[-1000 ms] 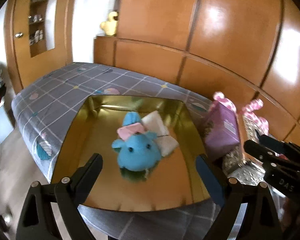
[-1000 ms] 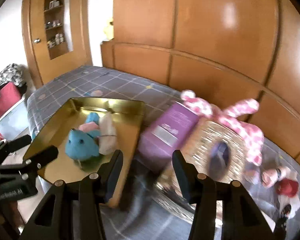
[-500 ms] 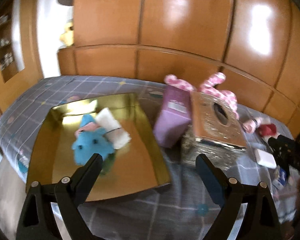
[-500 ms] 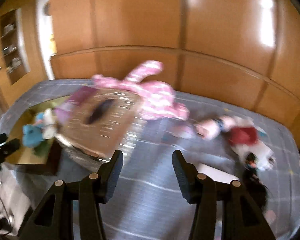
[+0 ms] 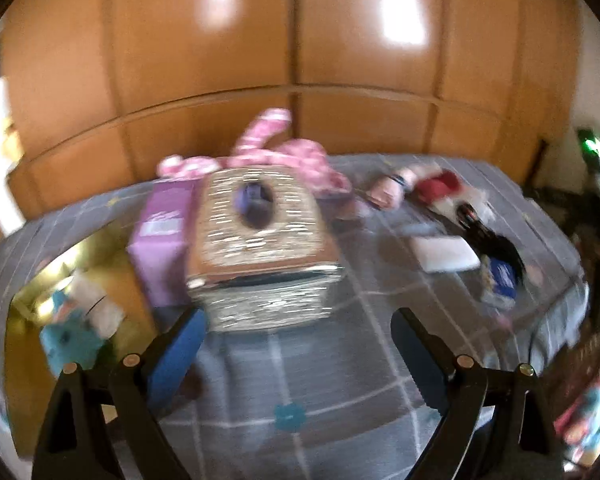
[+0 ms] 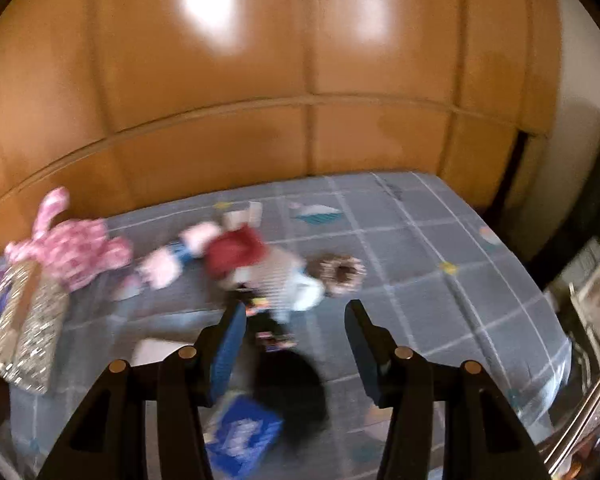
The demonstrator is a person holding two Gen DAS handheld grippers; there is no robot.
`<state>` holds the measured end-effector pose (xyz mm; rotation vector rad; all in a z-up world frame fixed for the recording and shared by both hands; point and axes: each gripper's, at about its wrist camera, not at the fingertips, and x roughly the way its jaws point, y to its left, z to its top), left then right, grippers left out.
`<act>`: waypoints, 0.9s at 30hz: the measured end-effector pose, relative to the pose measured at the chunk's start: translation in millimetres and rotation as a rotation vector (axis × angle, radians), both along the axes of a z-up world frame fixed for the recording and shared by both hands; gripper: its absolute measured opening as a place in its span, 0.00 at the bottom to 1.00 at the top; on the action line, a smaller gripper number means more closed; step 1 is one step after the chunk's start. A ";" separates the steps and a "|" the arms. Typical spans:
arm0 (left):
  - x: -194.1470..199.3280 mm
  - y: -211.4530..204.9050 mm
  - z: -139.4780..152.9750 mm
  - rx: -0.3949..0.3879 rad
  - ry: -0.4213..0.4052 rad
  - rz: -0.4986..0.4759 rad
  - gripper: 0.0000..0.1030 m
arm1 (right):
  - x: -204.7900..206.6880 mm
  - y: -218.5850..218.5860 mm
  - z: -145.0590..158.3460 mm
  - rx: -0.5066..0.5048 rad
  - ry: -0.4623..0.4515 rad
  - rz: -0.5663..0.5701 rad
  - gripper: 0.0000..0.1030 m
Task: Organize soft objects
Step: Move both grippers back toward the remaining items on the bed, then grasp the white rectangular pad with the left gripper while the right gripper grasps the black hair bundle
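A gold tray (image 5: 20,364) at the left of the bed holds a blue plush (image 5: 70,340) and a white soft item (image 5: 96,306). A pink bunny plush (image 5: 284,156) (image 6: 76,254) lies by the wooden wall. A doll in a red top (image 6: 236,254) (image 5: 436,186) lies mid-bed, a brown frilly scrunchie (image 6: 342,274) beside it. My left gripper (image 5: 296,334) is open and empty above the bedsheet, in front of the glittery tissue box (image 5: 260,240). My right gripper (image 6: 296,322) is open and empty, above the doll's lower part. Both views are blurred.
A purple box (image 5: 162,236) stands between the tray and the tissue box. A white flat pad (image 5: 446,252), a blue packet (image 6: 242,436) and a dark item (image 6: 288,388) lie on the checked bedsheet (image 6: 420,264). The wooden wall panel (image 6: 300,80) backs the bed.
Both grippers have swung to the right along the bed. The tray has slid to the left edge of the left view. The doll and scrunchie have come under the right gripper.
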<state>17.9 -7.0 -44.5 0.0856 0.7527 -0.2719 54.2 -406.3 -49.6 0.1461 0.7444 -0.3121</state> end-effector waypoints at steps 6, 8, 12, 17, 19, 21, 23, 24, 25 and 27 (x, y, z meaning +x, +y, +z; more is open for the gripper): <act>10.3 -64.4 -11.2 0.086 0.016 -0.200 0.92 | 5.2 -45.3 -32.3 0.130 0.060 -0.077 0.51; 19.1 -88.5 -16.8 0.089 0.041 -0.288 0.92 | 3.0 -47.4 -31.1 0.190 0.034 -0.062 0.51; 35.5 -130.4 -30.8 0.161 0.052 -0.419 0.92 | 1.6 -48.2 -31.7 0.215 0.028 -0.054 0.60; 58.6 -181.0 -53.6 0.257 0.110 -0.554 1.00 | 3.3 -55.6 -33.5 0.272 0.016 -0.052 0.61; 66.1 -199.2 -60.4 0.293 0.112 -0.588 1.00 | 2.6 -58.1 -33.4 0.292 0.013 -0.053 0.61; 68.9 -212.4 -64.7 0.315 0.123 -0.638 1.00 | 2.8 -59.7 -34.3 0.310 0.012 -0.051 0.61; 73.2 -228.0 -70.5 0.356 0.103 -0.691 1.00 | 3.0 -60.7 -35.1 0.322 0.011 -0.050 0.61; 76.1 -236.0 -74.9 0.383 0.102 -0.724 1.00 | 3.1 -61.0 -35.3 0.326 0.011 -0.051 0.61; 79.2 -241.1 -77.8 0.400 0.105 -0.737 1.00 | 3.0 -61.2 -35.6 0.330 0.011 -0.050 0.61; 86.8 -252.6 -84.2 0.429 0.115 -0.759 1.00 | 3.3 -62.0 -36.1 0.341 0.011 -0.045 0.61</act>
